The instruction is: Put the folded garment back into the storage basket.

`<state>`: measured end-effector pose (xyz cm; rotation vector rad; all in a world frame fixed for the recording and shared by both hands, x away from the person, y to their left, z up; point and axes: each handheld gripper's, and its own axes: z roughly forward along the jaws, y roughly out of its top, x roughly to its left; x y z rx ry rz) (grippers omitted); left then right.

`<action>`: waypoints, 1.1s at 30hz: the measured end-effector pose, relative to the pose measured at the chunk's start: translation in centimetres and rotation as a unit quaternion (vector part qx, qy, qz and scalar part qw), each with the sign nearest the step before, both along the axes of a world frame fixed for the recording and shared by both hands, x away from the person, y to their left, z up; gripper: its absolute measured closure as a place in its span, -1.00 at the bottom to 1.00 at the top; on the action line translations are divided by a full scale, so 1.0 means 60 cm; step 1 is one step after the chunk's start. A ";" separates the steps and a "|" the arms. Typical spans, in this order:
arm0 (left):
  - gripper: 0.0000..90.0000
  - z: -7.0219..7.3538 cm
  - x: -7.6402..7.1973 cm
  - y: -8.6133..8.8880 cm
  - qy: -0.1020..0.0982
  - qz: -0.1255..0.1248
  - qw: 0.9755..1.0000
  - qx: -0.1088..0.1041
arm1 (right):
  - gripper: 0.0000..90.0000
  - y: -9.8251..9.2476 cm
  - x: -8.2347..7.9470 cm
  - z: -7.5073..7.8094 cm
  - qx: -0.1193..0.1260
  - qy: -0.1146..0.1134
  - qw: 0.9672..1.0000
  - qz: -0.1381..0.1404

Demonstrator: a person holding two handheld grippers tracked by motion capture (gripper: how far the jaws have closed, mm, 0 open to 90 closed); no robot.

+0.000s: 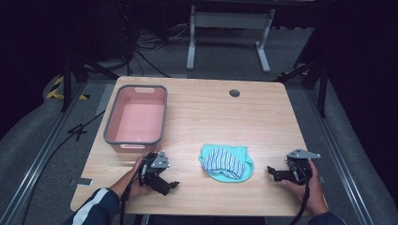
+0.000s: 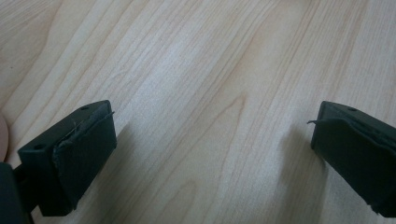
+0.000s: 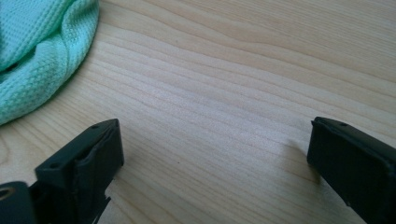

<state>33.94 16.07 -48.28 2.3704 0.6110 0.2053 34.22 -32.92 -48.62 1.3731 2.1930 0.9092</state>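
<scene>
Plainly both tongs, left (image 2: pixel 212 140) and right (image 3: pixel 215 154), wide apart, empty; cloth (image 3: pixel 42 51) cut off.

- Table (image 1: pixel 263 122) ahead of me; basin (image 1: pixel 136 119) sits on its far-left part.
- Bundled cloth (image 1: pixel 226 162) lies near the front edge, about centre, right of the basin and nearer me.
- My left gripper (image 1: pixel 165 183) is left of the cloth, just before the basin.
- My right gripper (image 1: pixel 278 173) is right of the cloth, apart from it.
</scene>
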 end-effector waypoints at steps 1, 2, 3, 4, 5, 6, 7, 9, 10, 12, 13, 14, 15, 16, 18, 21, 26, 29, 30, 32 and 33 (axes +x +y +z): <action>-0.99 0.000 0.000 0.000 0.002 0.001 1.000 0.000 | -0.87 0.000 -0.001 0.000 -0.002 -0.001 1.000 0.003; -0.99 0.001 0.000 0.000 0.002 -0.001 1.000 0.003 | -0.84 0.000 -0.001 0.001 -0.003 -0.001 1.000 0.004; -0.99 0.003 0.001 0.001 0.005 -0.005 1.000 0.007 | -0.78 0.001 -0.002 0.002 -0.001 -0.001 1.000 0.004; -0.97 0.005 0.001 0.001 0.008 -0.009 1.000 0.010 | -0.69 0.001 -0.003 0.003 0.003 -0.001 1.000 0.005; -0.94 0.006 0.001 0.001 0.008 -0.012 1.000 0.012 | -0.62 0.002 -0.004 0.004 0.004 -0.004 1.000 0.006; -0.87 0.009 0.001 0.001 0.006 -0.018 1.000 0.012 | -0.58 0.003 -0.004 0.006 0.003 -0.002 1.000 0.007; -0.68 0.013 0.000 -0.001 0.004 -0.023 1.000 0.010 | -0.47 0.005 -0.005 0.007 0.006 -0.002 1.000 0.009; -0.49 0.019 -0.001 -0.006 -0.003 -0.030 1.000 0.007 | -0.37 0.010 -0.005 0.010 0.012 0.000 1.000 0.020; -0.58 0.022 0.000 -0.011 -0.003 -0.024 1.000 -0.001 | -0.35 0.012 -0.005 0.011 0.018 0.000 1.000 0.023; -0.54 0.029 0.003 -0.019 -0.007 -0.025 1.000 -0.004 | -0.30 0.022 -0.005 0.016 0.024 0.001 0.999 0.034; -0.47 0.032 0.006 -0.025 -0.008 -0.027 1.000 -0.012 | -0.28 0.029 -0.005 0.020 0.025 0.000 0.999 0.038; -0.45 0.036 0.008 -0.032 -0.013 -0.026 0.999 -0.013 | -0.26 0.034 -0.005 0.023 0.024 -0.003 0.999 0.046; -0.46 0.039 0.011 -0.040 -0.015 -0.022 1.000 -0.012 | -0.24 0.041 -0.005 0.027 0.029 -0.002 0.998 0.050; -0.45 0.041 0.015 -0.047 -0.017 -0.023 1.000 -0.012 | -0.22 0.047 -0.004 0.031 0.026 -0.005 0.998 0.056; -0.31 0.045 0.021 -0.065 -0.020 -0.025 0.999 -0.011 | -0.12 0.061 -0.002 0.040 0.023 -0.008 0.998 0.059; -0.27 0.047 0.027 -0.086 -0.029 -0.022 0.999 -0.004 | -0.06 0.080 0.003 0.051 0.030 -0.013 0.997 0.068; -0.14 0.047 0.040 -0.116 -0.043 -0.022 0.999 0.007 | -0.01 0.107 0.013 0.055 0.017 -0.013 0.996 0.084; -0.02 0.049 0.053 -0.125 -0.047 -0.014 0.999 -0.008 | 0.03 0.120 0.022 0.055 0.020 -0.012 0.996 0.089; -0.01 0.048 0.061 -0.129 -0.045 -0.008 0.999 -0.007 | 0.04 0.125 0.026 0.055 0.025 -0.010 0.996 0.090; 0.08 0.047 0.071 -0.134 -0.043 -0.003 0.999 -0.011 | 0.07 0.136 0.032 0.055 0.018 -0.009 0.995 0.093; 0.10 0.046 0.076 -0.137 -0.046 0.003 0.999 -0.012 | 0.07 0.139 0.035 0.054 0.018 -0.008 0.995 0.095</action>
